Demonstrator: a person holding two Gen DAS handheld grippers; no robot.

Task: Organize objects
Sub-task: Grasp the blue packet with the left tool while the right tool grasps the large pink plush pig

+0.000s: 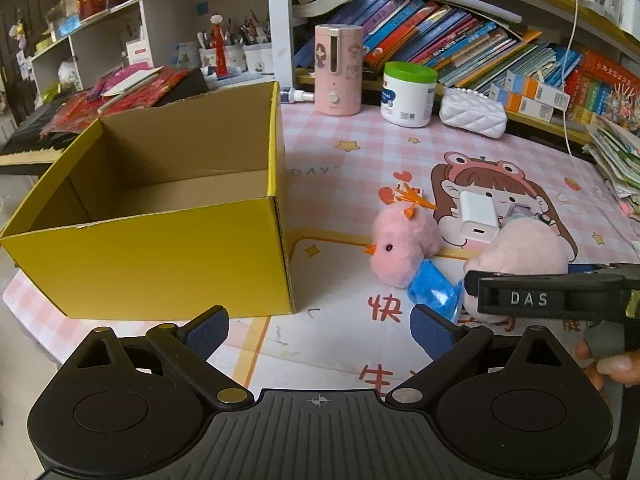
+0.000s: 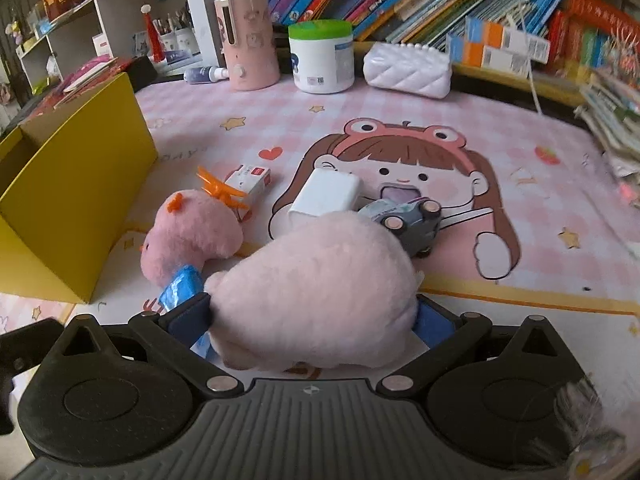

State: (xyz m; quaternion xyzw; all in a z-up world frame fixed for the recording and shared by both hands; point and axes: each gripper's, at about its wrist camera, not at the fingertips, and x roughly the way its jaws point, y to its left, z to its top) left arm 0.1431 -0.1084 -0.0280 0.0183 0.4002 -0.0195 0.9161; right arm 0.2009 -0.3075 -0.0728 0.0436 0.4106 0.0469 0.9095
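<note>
Straddling the big pink plush toy [image 2: 316, 292], the right hand-held gripper [image 2: 314, 320] has one blue pad on each flank of it. The pads look to be touching the fur; whether they are squeezing it yet can't be told. The left hand-held gripper [image 1: 320, 330] hangs spread and empty over the near edge of the desk [image 1: 360, 152], just right of the yellow box's near right corner.

Positions:
- Yellow box [image 1: 160, 264]: open top, nothing seen inside, at the left of the desk.
- Big plush: near centre, lying on the desk, long axis running roughly left-right across the right hand-held gripper's fingers, approx. square to the grasp.
- Small pink plush chick [image 2: 192, 236]: just left of the big plush, between it and the box, with a blue crinkly wrapper [image 2: 178, 290] against it.
- White charger [image 2: 326, 194] and toy car [image 2: 408, 220]: just beyond the big plush, on the far side. The car lies tipped, wheels showing.
- Small white-and-red carton [image 2: 250, 182]: far side of the chick.

Key relation: the box lies to the left of the grasped toy, w/ the chick in between. Judged next move: lift clear of the chick, carry left over the box wall, release inside. The right hand-held gripper is on the toy; the left is nearer the box but holds nothing.

Risk: soft fur may slip if pinched shallow.
</note>
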